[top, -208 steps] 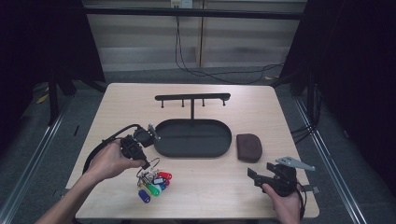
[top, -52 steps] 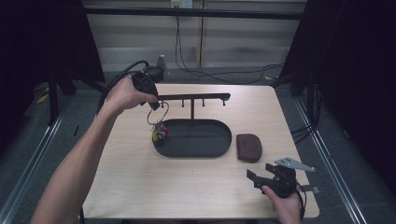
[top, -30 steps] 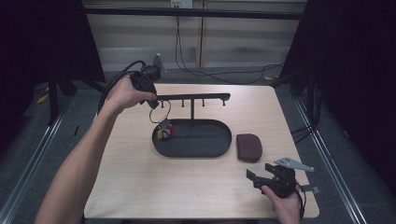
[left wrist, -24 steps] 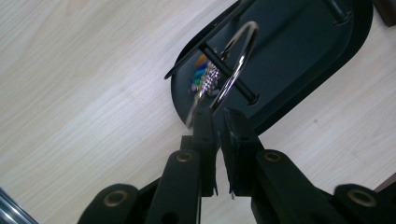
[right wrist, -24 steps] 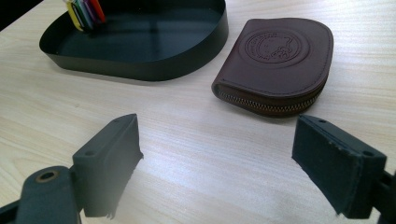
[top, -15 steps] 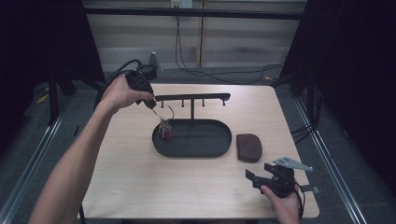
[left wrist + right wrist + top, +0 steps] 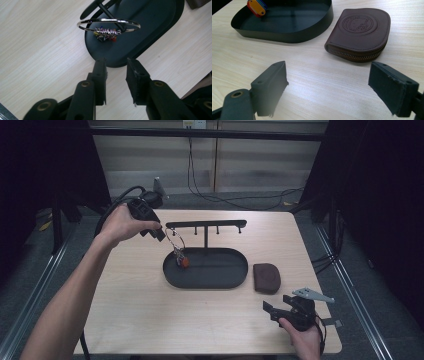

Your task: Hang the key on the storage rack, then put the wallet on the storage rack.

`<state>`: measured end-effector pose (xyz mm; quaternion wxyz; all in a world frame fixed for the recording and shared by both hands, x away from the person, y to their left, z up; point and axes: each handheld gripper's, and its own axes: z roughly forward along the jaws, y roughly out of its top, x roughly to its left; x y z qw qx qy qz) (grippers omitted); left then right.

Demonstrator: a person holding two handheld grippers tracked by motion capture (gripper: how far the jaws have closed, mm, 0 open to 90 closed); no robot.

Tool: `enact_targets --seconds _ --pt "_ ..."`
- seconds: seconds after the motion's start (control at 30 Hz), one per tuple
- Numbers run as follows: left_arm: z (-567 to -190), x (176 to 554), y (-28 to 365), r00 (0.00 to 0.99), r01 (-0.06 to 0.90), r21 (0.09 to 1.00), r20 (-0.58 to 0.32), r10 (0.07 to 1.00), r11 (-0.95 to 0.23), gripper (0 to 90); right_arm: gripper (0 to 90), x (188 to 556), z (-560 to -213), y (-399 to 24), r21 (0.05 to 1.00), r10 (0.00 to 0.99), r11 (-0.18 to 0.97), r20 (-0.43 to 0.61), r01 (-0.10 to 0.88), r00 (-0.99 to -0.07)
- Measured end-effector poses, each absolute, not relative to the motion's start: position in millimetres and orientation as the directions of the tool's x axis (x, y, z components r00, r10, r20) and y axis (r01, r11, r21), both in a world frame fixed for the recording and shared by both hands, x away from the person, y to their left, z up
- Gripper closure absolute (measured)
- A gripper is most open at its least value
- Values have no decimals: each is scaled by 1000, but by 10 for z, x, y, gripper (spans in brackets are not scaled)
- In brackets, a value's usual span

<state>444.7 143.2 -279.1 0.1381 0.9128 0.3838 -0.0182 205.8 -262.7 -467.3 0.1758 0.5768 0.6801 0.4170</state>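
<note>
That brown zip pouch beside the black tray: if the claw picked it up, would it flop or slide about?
The pouch looks like stitched leather with a rounded, padded shape, so it would probably give a little yet hold its form. It lies flat on the wooden table, so it shouldn't roll. Its smooth face might slip, though the right claw's pads look soft and grippy.

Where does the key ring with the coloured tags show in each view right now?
High view: key ring hangs on the rack's left end, tags over the black tray.
Left gripper view: ring sits top centre, beyond the open tongs.
Right gripper view: just its tags peek in, top left.
Shared landmark: the black tray.
</note>
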Motion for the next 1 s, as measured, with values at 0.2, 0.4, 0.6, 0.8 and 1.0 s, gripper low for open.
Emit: enact_targets --seconds 0.2,0.4,0.6,0.8,1.0 --pt "-2826 4369 1509 702 705 267 -129 701 -657 542 154 2063 -4674 -2629 769 931 -14 244 639 -273" --pt "-2902 4299 1600 703 703 288 -150 695 -650 477 154 2075 -4678 -2627 766 931 -18 246 642 -268" --pt "-3000 4201 1719 686 719 333 -193 702 -610 429 154 2065 -4675 -2645 768 932 -22 248 640 -266" --pt "-3109 4066 1784 688 711 378 -203 697 -593 379 154 2077 -4678 -2648 767 932 -21 247 641 -264" --pt "-3145 3905 1837 708 682 442 -199 678 -582 322 154 2076 -4675 -2647 767 933 -24 247 641 -261"
